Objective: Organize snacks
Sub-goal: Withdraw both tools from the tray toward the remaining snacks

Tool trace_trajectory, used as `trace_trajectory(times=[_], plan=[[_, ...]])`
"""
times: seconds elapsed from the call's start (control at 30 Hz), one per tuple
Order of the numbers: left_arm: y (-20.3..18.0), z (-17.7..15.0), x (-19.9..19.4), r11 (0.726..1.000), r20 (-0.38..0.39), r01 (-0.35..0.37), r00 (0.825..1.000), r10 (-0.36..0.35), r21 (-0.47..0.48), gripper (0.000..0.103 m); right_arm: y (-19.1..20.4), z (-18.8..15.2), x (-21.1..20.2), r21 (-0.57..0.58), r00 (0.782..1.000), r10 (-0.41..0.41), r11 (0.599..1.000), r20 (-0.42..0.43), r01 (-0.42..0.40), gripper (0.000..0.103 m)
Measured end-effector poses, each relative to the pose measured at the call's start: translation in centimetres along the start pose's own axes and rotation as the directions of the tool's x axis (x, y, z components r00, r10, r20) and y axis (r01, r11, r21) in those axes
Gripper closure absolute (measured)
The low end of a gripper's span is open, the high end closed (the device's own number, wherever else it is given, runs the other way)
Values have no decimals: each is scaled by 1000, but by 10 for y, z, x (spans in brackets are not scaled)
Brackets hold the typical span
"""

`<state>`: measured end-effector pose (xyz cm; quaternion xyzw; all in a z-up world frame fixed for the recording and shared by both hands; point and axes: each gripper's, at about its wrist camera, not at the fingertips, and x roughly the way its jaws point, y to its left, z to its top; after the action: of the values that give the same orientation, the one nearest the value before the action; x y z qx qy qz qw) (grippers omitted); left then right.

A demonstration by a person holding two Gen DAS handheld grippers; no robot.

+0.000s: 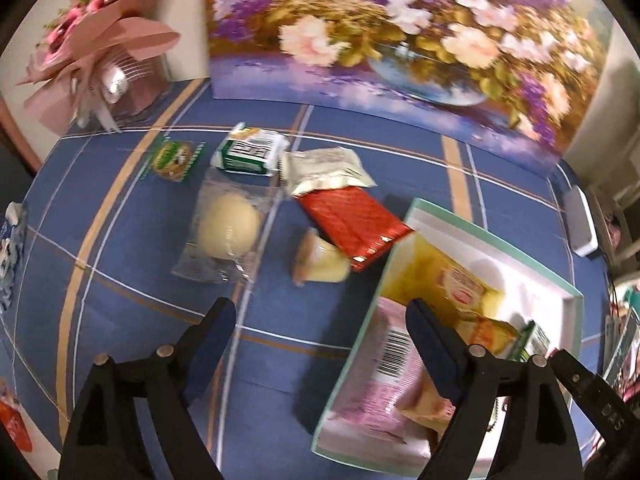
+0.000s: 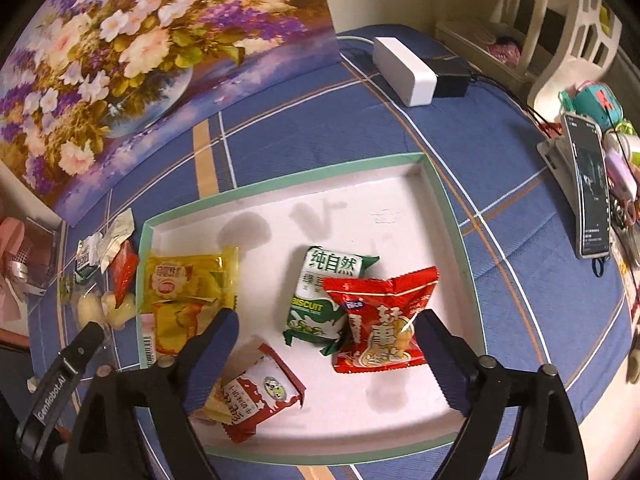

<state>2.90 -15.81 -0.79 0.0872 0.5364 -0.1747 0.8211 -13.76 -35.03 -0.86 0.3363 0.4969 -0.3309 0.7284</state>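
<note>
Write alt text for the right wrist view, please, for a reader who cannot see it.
The open right tool hovers empty over a green-rimmed white tray holding a red snack bag, a green biscuit pack, a yellow packet and a red-and-white packet. More snacks lie left of it on blue plaid cloth.

Warm dim indoor light, motion blur, heavy fisheye warping, dark vignetted corners.

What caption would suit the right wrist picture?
Open right claw above a green-rimmed tray holding a red snack bag, a green biscuit pack and yellow packets.
</note>
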Motion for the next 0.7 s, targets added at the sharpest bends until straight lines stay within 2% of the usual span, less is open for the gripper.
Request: trace_trajectory(times=[0.2, 0.43, 0.7], plan=[[26, 4, 1, 998, 12, -17, 1000, 17, -63, 15, 14, -2, -5, -28, 1000, 7, 1000, 24, -6, 0], [63, 10, 0, 988, 18, -40, 999, 43, -147, 15, 40, -6, -12, -70, 998, 45, 997, 47, -41, 0], [117, 21, -10, 968, 47, -72, 995, 86, -241, 15, 85, -15, -16, -173, 995, 75, 983, 59, -64, 0]])
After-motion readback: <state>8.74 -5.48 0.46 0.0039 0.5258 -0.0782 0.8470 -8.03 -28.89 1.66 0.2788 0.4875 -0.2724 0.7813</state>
